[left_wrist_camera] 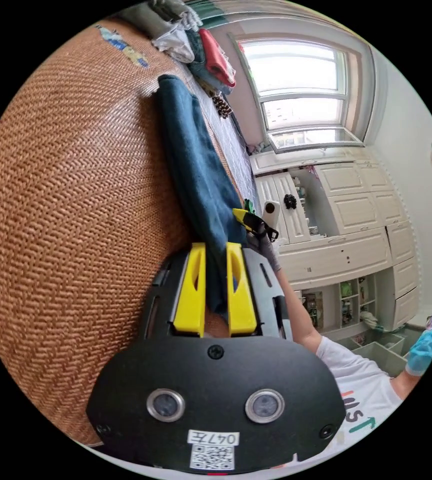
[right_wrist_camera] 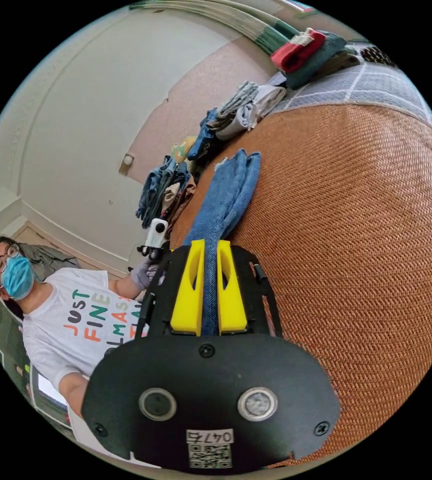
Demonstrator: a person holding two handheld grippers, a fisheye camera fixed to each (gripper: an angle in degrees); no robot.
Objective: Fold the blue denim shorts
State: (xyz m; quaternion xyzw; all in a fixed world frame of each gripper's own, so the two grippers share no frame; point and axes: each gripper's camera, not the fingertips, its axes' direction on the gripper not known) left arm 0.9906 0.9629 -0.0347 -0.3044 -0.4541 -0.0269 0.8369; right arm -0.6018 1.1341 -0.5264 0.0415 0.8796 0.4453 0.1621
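In the left gripper view, the woven rattan mat (left_wrist_camera: 76,210) takes up the left side, and the blue denim shorts (left_wrist_camera: 196,170) lie along its edge as a long folded strip. The near end of the shorts runs between the two yellow jaws of the left gripper (left_wrist_camera: 216,250), which are drawn in tight against the cloth on both sides. Just past the shorts from the mat, the right gripper (left_wrist_camera: 256,222) shows at the same near end of the shorts, held in a gloved hand (left_wrist_camera: 268,250) with the person's forearm stretched straight out behind it. A heap of folded clothes (left_wrist_camera: 211,60) sits at the far end of the mat.

In the right gripper view, the person's other gloved hand (right_wrist_camera: 143,272) grips the left gripper's handle, arm extended. Beside it the shorts rise from between the right gripper's (right_wrist_camera: 210,247) jaws, which pinch the denim, and lie onto the mat's edge. Piles of clothes line the mat's far edge.
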